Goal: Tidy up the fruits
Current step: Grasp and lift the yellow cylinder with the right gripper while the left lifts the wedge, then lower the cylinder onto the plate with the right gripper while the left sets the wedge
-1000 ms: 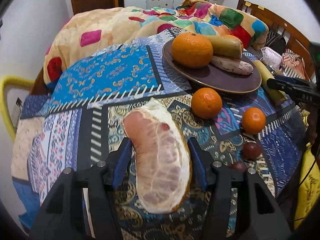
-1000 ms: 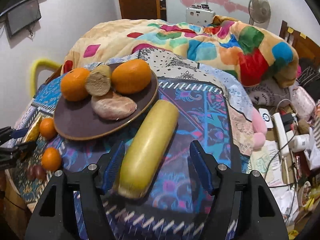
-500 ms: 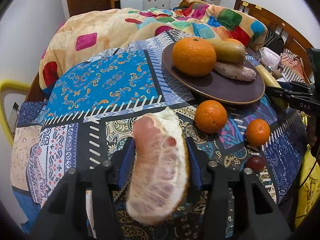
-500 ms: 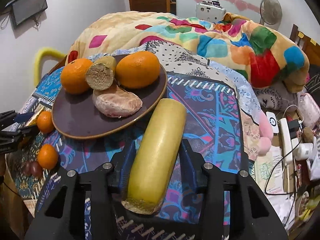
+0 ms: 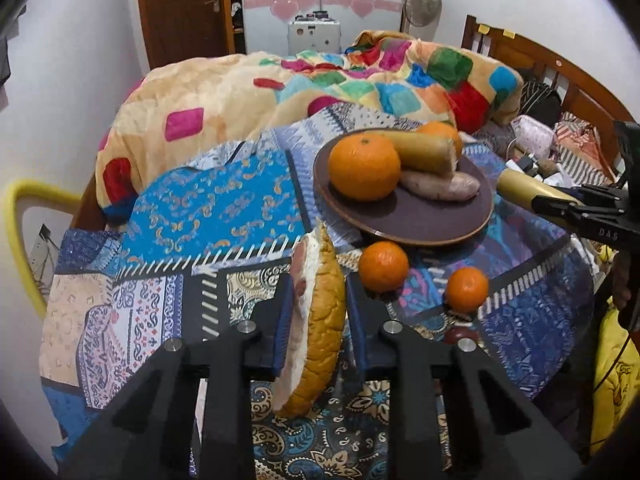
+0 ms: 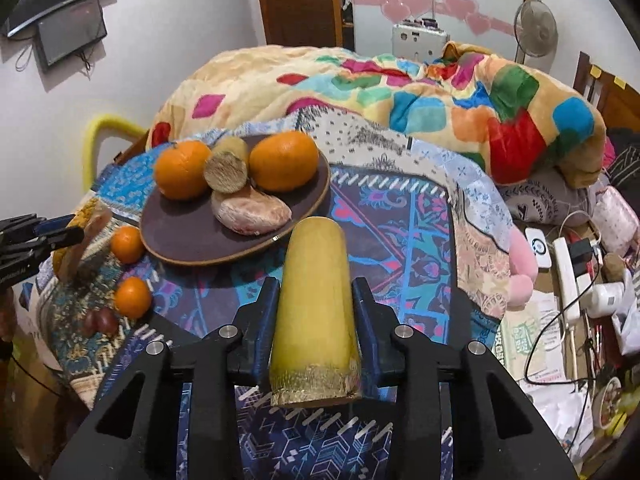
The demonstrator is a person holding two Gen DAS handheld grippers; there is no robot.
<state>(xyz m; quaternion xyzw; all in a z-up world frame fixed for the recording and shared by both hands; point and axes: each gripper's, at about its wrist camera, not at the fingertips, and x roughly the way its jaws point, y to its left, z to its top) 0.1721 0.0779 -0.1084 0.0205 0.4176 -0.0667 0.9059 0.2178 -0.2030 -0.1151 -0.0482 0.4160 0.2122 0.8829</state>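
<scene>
The left claw (image 5: 316, 320) is closing on a pomelo wedge (image 5: 316, 312); the right claw (image 6: 316, 320) is closing on a yellow stalk (image 6: 316, 308). Beyond them the plate (image 6: 176, 240) already holds four pieces. Two oranges (image 5: 383, 266) remain loose right of the left claw.

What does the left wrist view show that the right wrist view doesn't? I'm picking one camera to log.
Only the left wrist view: the left gripper closing on the peeled pomelo wedge, seen close.
Only the right wrist view: the right gripper closing on the yellow sugarcane piece, the wall-mounted black screen, and a white power strip.
Both: the round brown plate with two large oranges, a cane piece and a peeled segment, and two small oranges beside it.
</scene>
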